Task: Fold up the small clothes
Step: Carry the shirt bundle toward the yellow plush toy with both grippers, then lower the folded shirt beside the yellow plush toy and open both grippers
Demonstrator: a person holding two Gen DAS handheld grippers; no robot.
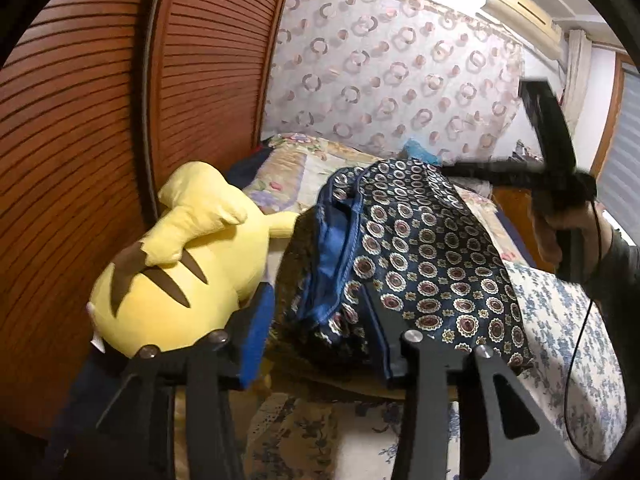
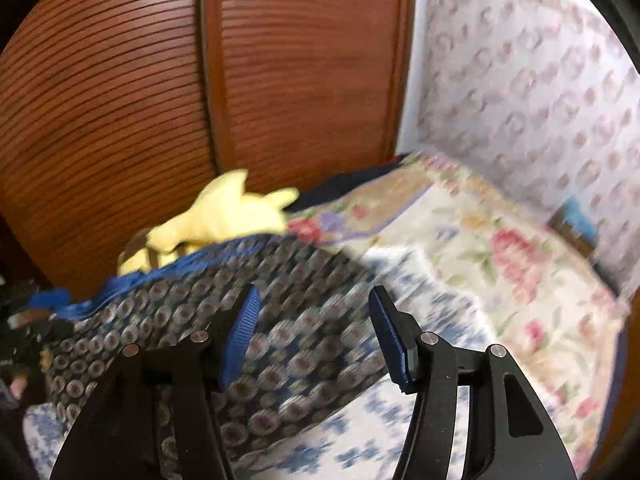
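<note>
Floral bedding (image 2: 500, 248) is spread below slatted wooden doors (image 1: 80, 120), and the patterned navy garment (image 1: 420, 256) is heaped at centre frame beside a yellow plush toy (image 1: 180, 264). The left gripper (image 1: 320, 320) is held wide open around the heap's near edge, nothing pinched. At right of the left view, the right gripper (image 2: 314, 336) is seen raised, blurred, spread open and empty.
</note>
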